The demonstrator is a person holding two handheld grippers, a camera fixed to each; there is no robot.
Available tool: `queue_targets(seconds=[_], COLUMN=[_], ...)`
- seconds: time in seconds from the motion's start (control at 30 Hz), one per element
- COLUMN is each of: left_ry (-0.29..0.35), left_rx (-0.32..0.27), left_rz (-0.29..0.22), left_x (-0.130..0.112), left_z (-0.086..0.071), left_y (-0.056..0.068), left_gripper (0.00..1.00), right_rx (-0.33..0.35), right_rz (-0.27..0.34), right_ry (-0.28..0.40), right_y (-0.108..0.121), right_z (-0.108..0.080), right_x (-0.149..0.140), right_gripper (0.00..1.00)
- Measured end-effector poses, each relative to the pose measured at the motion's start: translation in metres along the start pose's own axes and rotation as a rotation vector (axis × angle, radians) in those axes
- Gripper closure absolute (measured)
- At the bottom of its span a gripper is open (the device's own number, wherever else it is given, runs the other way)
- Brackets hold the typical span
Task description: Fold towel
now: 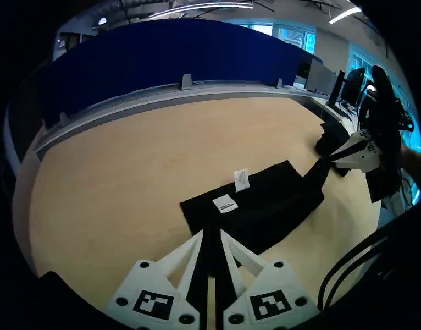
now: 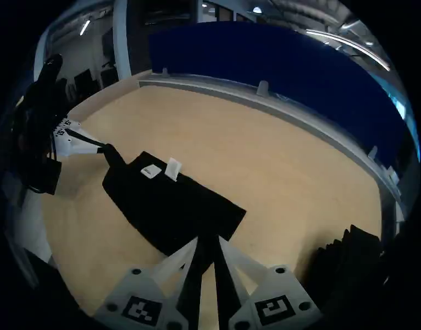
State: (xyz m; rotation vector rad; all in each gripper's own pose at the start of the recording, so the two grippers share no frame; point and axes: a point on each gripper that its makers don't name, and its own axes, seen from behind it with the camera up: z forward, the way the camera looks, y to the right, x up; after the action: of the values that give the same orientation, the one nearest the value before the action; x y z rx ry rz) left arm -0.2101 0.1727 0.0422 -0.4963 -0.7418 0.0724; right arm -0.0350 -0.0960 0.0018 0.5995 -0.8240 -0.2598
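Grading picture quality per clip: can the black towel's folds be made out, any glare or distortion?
Left gripper view: sharp, evenly lit; the towel reads flat black, no fold detail; the blue partition bows from fisheye. Right gripper view: same featureless towel; no glare on the table; ceiling lights streak bright.

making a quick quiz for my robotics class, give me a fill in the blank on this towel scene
The towel on the table is ___ in colour. It bears ___ white tags. The partition behind the table is ___. The left gripper and the right gripper each have jaws ___ on the towel.
Missing words: black; two; blue; shut.
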Motion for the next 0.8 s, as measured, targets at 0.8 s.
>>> queue_targets(seconds=[0.8], left_ry=[-0.033], left_rx=[0.018], left_rz=[-0.02], left_x=[-0.02], left_z=[0.049], left_y=[-0.019], left_gripper=[0.94], right_rx=[-0.023], right_rz=[0.104], right_ry=[-0.02], right_y=[0.015], right_z=[0.049], right_x=[-0.017], right_gripper=[0.88])
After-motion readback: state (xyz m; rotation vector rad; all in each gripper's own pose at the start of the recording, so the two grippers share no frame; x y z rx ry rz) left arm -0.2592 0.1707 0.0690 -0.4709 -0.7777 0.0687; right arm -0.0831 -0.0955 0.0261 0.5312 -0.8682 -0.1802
